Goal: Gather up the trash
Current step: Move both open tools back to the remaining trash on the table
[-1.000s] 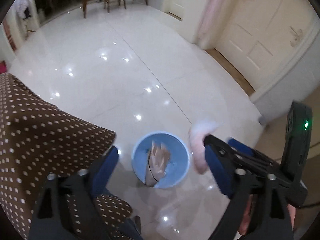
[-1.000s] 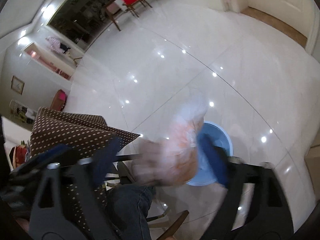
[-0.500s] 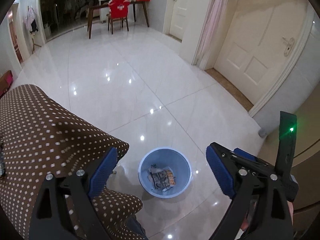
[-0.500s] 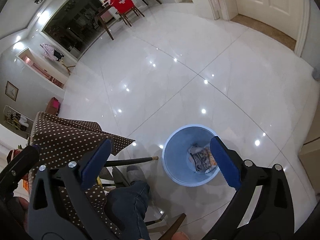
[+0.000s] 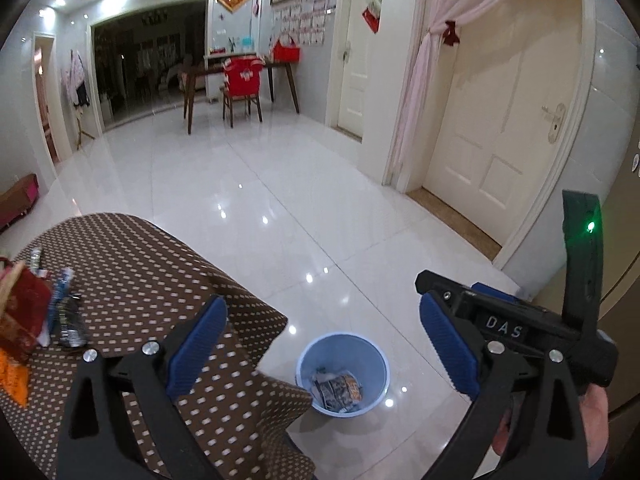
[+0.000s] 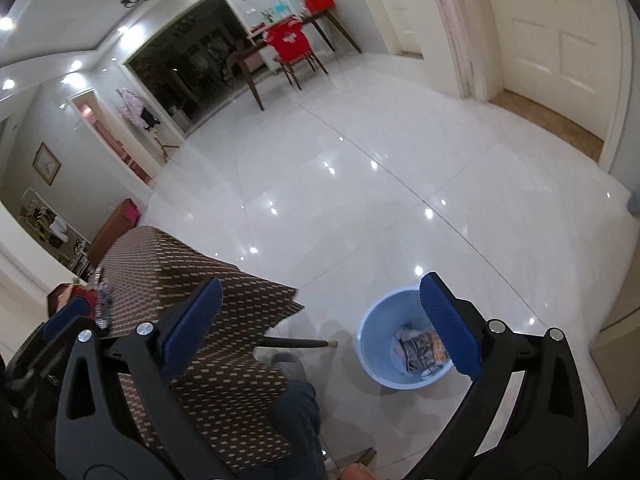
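Left gripper [image 5: 322, 338]: jaws opening, near full spread, nothing between the pads. Right gripper [image 6: 320, 320]: jaws wide apart, also empty.

Blue bin [image 5: 343, 374] stands on the white tiled floor [image 5: 280, 184], off the table corner, at about 6 o'clock in the left wrist view and 5 o'clock in the right wrist view [image 6: 404, 344]. Crumpled printed wrappers [image 5: 338, 390] already lie in its bottom.

Remaining trash [image 5: 66, 312]: a cluster of wrappers and a red packet on the brown dotted tablecloth [image 5: 160, 264], at roughly 9 o'clock from the left gripper, well apart from it. In the right wrist view the same cluster [image 6: 102, 304] sits at the far left, about 9 o'clock, partly hidden behind the left gripper's finger.

Judgement: the next pickup lies on the table, opposite the bin. Left hand looks nearer the cluster. The silvery wrapper's long axis appears to run away from the camera, though it is too blurred to be sure. Both grippers seem ready to swing back towards the table.
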Demonstrator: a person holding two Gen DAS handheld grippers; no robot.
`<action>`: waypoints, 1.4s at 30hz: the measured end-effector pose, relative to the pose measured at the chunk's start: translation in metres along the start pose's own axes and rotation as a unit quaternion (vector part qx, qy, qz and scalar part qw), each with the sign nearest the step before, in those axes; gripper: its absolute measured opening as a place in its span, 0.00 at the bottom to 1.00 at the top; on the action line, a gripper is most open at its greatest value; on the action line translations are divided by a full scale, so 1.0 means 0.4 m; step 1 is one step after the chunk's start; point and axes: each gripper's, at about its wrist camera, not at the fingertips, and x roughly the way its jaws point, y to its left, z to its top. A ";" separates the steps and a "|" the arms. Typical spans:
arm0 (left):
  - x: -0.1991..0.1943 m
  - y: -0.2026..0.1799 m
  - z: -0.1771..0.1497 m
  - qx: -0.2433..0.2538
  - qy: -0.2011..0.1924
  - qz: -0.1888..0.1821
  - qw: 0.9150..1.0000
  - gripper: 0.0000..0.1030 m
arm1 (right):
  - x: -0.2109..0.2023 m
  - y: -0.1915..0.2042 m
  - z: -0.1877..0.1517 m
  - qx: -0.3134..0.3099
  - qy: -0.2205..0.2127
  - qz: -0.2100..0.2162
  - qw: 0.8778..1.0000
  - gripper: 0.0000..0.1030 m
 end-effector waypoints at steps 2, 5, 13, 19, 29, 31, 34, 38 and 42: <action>-0.036 0.012 -0.003 0.000 -0.013 0.005 1.000 0.93 | -0.026 0.035 0.000 -0.010 -0.008 0.007 1.000 0.94; -0.089 0.037 -0.010 -0.001 -0.032 0.010 0.999 0.93 | -0.063 0.083 0.000 -0.022 -0.021 0.017 0.999 0.94; -0.202 0.104 -0.030 -0.004 -0.081 0.033 0.996 0.93 | -0.165 0.210 0.003 -0.061 -0.080 0.050 0.994 0.94; -0.282 0.158 -0.053 0.000 -0.115 0.063 0.991 0.93 | -0.203 0.333 -0.017 -0.117 -0.115 0.064 0.984 0.94; -0.369 0.275 -0.099 -0.028 -0.133 0.090 0.987 0.93 | -0.175 0.512 -0.056 -0.172 -0.088 0.098 0.976 0.94; -0.384 0.298 -0.111 -0.036 -0.136 0.097 0.985 0.93 | -0.172 0.534 -0.060 -0.173 -0.082 0.101 0.976 0.94; -0.406 0.338 -0.129 -0.045 -0.141 0.110 0.983 0.93 | -0.158 0.586 -0.072 -0.187 -0.074 0.115 0.973 0.94; -0.426 0.404 -0.163 -0.061 -0.138 0.135 0.979 0.93 | -0.126 0.653 -0.106 -0.215 -0.059 0.115 0.968 0.94; -0.432 0.491 -0.208 -0.090 -0.127 0.157 0.975 0.93 | -0.068 0.705 -0.149 -0.235 -0.033 0.116 0.964 0.94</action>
